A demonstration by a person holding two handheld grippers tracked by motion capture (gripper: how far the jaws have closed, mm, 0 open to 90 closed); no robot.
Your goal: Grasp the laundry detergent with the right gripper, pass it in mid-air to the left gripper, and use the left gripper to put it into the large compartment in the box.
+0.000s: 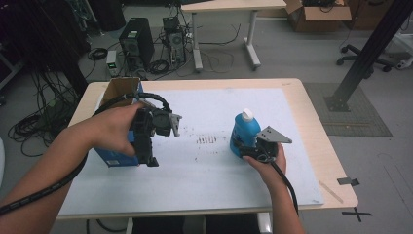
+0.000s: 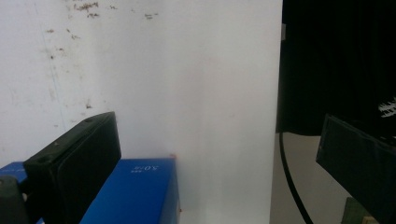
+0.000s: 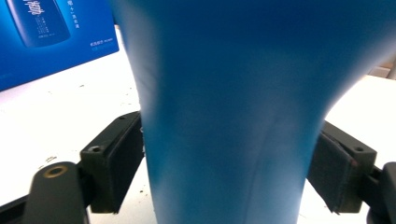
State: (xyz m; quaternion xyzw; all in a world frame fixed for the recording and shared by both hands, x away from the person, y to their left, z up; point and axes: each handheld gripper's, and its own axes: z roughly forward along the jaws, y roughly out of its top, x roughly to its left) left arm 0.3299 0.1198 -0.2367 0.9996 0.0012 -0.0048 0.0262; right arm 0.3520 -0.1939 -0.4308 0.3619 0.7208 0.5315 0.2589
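Observation:
A blue bottle with a white cap stands upright on the white mat, right of centre. My right gripper comes at it from the near side, low on its body. In the right gripper view the bottle sits between the jaws and both pads touch its sides, so my right gripper is shut on it. An open blue carton stands at the mat's left. My left gripper points down at its near right corner. In the left gripper view my left gripper is open, above a corner of the carton.
Dark stains mark the mat between the carton and the bottle. The wooden table edge runs close along the right and near sides. In the right gripper view the carton lies beyond the bottle. Computers, cables and another desk stand on the floor behind.

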